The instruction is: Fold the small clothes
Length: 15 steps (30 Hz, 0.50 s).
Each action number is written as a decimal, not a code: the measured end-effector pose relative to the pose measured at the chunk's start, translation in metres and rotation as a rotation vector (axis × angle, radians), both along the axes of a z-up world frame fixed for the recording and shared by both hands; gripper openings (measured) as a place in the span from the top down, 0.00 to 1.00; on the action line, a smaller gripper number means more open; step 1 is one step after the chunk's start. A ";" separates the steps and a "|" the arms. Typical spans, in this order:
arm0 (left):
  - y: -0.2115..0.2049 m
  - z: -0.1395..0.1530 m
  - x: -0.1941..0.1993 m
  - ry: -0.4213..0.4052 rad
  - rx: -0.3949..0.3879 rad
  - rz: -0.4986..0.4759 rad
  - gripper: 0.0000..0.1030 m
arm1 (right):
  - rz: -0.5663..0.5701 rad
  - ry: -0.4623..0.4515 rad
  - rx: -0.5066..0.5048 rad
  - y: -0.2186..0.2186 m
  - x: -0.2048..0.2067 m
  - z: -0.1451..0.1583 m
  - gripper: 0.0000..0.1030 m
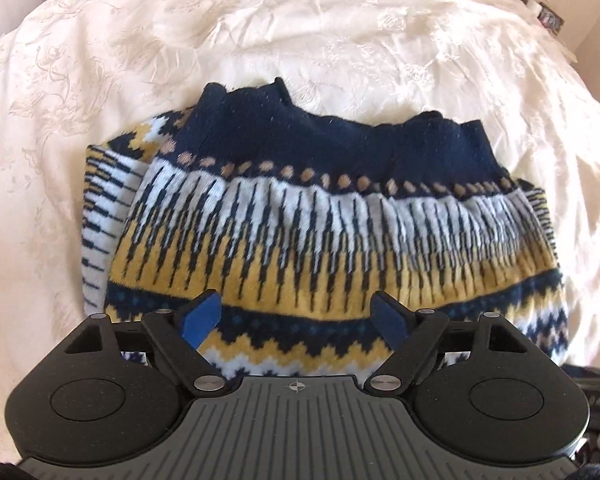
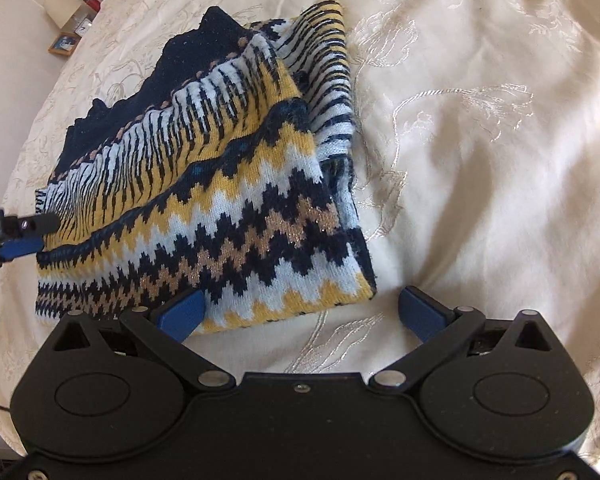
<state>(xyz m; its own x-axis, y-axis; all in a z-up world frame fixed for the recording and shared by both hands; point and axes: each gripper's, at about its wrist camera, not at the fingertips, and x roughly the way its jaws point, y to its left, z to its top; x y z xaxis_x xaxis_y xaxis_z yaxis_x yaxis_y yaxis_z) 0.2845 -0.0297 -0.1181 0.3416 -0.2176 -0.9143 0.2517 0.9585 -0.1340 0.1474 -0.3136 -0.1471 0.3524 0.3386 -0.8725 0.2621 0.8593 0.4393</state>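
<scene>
A small knitted sweater [image 1: 300, 220] in navy, yellow, white and tan zigzag bands lies folded on a cream bedspread [image 1: 340, 40], navy hem band on the far side. My left gripper [image 1: 296, 304] hovers open over its near patterned edge, nothing between the blue pads. In the right wrist view the same sweater [image 2: 220, 184] stretches away to the upper left. My right gripper [image 2: 302, 304] stands open just off its near corner, the left pad overlapping the knit edge. The left gripper's fingertips [image 2: 24, 232] show at the sweater's left edge.
The embroidered cream bedspread [image 2: 480, 140] spreads wide to the right and beyond the sweater. A bedside surface with a small lamp [image 2: 64, 10], bottles and a framed picture [image 2: 64, 44] sits at the far upper left of the right wrist view.
</scene>
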 end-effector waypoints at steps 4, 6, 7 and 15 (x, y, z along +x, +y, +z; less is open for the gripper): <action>-0.023 -0.017 0.018 0.034 -0.001 0.024 0.22 | -0.001 -0.021 0.065 -0.011 -0.004 0.000 0.00; -0.032 -0.030 0.026 0.053 0.035 0.035 0.22 | -0.025 -0.026 0.119 -0.021 -0.006 0.000 0.00; -0.036 -0.036 0.029 0.063 0.055 0.046 0.22 | -0.039 -0.026 0.146 -0.026 -0.006 -0.001 0.00; -0.047 -0.070 0.050 0.156 0.115 0.053 0.10 | -0.118 -0.079 0.319 -0.058 0.011 -0.008 0.00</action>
